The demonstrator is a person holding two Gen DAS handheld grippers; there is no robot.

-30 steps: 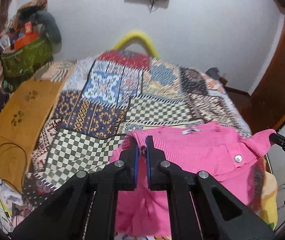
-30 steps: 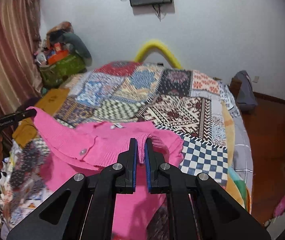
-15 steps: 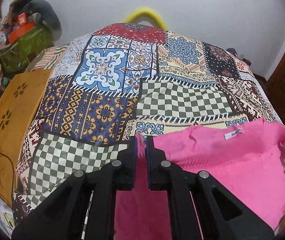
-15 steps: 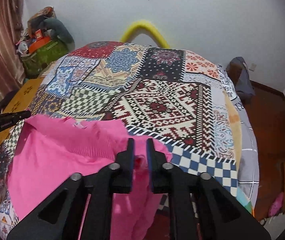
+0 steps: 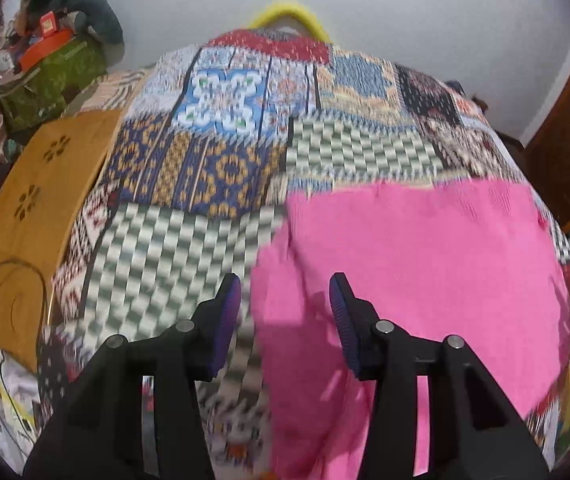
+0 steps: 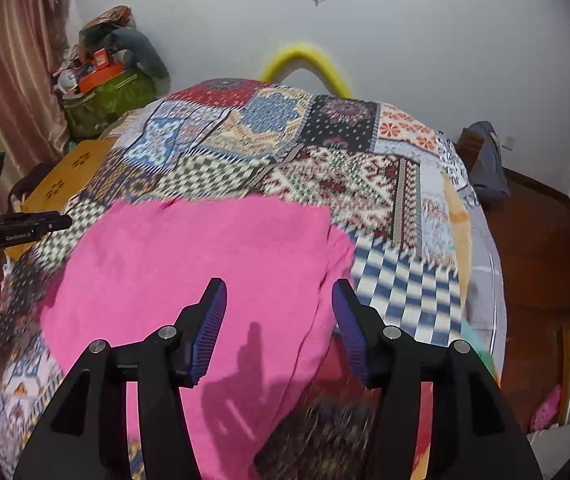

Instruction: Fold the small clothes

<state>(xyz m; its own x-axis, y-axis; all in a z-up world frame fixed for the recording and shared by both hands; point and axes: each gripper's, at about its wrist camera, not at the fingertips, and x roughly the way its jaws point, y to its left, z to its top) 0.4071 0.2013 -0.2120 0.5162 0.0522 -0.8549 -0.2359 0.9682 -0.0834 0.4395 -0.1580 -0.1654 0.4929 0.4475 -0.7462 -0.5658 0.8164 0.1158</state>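
Observation:
A pink knit sweater (image 5: 425, 264) lies spread flat on the patchwork bedspread (image 5: 213, 168). It also shows in the right wrist view (image 6: 205, 264). My left gripper (image 5: 285, 312) is open and empty above the sweater's near left edge. My right gripper (image 6: 279, 312) is open and empty above the sweater's near right edge. The left gripper's side (image 6: 25, 228) shows at the left rim of the right wrist view. Both views are blurred by motion.
An orange-brown board (image 5: 33, 208) lies along the bed's left side. A green box piled with things (image 5: 49, 76) stands in the far left corner. A yellow curved tube (image 6: 305, 64) rises behind the bed. A grey bag (image 6: 485, 160) and wooden floor lie right.
Both grippers carried the sweater's edge forward and down onto the bed, then opened and let go. The sweater now lies flat.

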